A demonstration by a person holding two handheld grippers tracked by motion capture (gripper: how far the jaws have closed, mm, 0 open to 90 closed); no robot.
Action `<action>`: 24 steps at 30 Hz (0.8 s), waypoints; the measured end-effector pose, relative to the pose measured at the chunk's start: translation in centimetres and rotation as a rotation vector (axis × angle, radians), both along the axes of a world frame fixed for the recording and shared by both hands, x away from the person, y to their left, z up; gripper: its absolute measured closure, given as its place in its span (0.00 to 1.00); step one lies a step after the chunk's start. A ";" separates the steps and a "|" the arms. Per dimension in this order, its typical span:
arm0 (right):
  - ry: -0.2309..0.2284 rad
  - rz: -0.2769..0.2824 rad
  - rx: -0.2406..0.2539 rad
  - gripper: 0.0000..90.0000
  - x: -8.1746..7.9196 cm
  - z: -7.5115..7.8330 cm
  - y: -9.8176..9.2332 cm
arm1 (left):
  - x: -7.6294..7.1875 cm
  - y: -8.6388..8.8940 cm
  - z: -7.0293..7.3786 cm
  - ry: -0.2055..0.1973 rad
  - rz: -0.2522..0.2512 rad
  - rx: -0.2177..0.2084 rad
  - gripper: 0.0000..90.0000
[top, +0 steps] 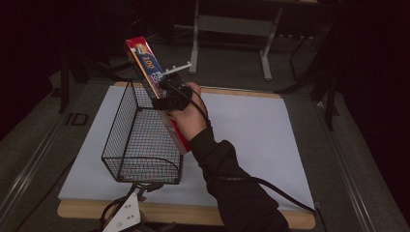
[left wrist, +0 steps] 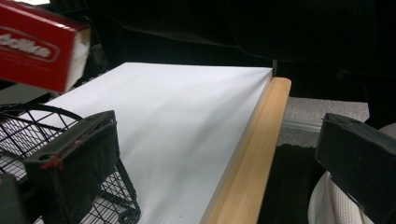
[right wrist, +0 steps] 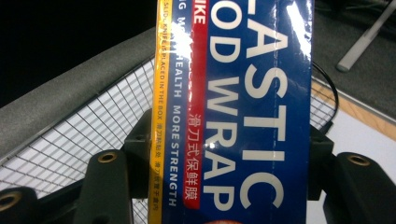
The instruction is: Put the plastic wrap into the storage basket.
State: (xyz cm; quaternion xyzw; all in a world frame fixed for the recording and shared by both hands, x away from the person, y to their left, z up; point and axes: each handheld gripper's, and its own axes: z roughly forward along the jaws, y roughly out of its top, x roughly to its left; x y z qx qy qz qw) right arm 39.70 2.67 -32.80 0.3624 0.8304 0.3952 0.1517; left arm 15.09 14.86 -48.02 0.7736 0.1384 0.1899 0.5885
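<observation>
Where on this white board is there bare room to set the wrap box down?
Free: the wide white board right of the black wire basket, out to the wooden edge. Crowded: the left side, where the right gripper holds the red-and-blue plastic wrap box beside the basket.

Box (top: 150, 72) red-blue, yellow stripe — basket (top: 140, 140) black mesh — mat (top: 251, 140) white.

I read on the plastic wrap box (right wrist: 252, 112): "FOOD WRAP" partly cut off, "MORE HEALTH MORE STRENGTH", Chinese characters; "100" in the high view.

Wire basket (top: 142, 140) blocks the left; white board (top: 251, 140) right lies free
</observation>
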 end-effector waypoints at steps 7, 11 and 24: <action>-0.018 -0.006 0.051 0.44 -0.1 -0.7 2.3 | 0.0 0.1 0.0 -0.003 -0.002 0.003 0.00; -0.027 -0.013 0.054 0.44 -0.2 -1.9 3.4 | 0.0 0.1 0.0 -0.003 -0.003 0.006 0.00; 0.035 -0.032 0.057 0.44 0.3 -6.5 5.2 | -0.1 0.0 0.0 -0.007 -0.016 0.012 0.00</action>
